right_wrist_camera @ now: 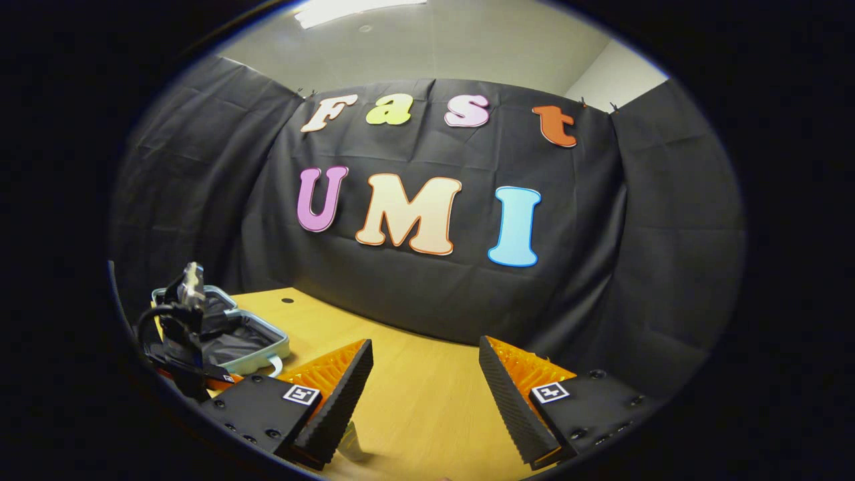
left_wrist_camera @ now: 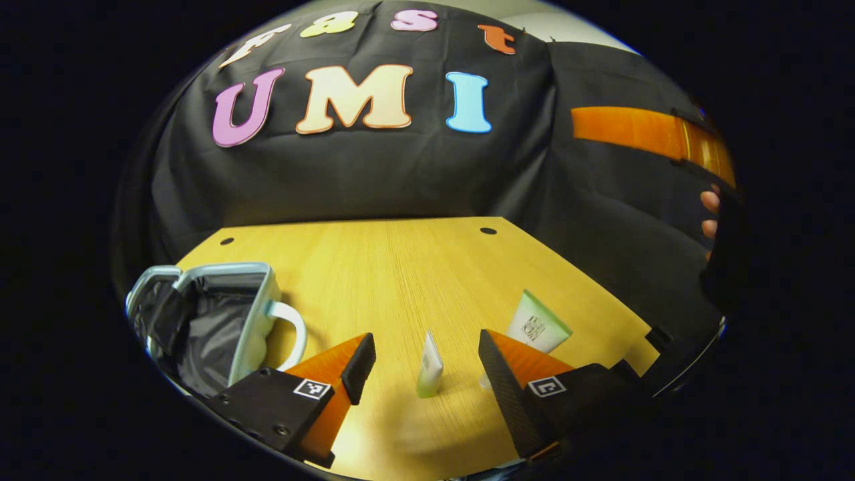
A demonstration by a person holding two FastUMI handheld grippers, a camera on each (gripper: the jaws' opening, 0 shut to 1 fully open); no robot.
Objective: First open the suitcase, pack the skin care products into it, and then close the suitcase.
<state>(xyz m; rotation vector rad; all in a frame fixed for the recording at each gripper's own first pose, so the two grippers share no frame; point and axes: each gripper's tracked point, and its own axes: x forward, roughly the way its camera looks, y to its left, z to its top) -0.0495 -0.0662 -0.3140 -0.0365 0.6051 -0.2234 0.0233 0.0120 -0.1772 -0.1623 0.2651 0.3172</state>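
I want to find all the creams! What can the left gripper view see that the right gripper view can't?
The left gripper view has two tubes on the table: a small tube between the fingers of the open left gripper and a bigger tube with a green end, plus a hand at the far right. The right gripper view has the ceiling light. Both have the open suitcase and the wooden table.
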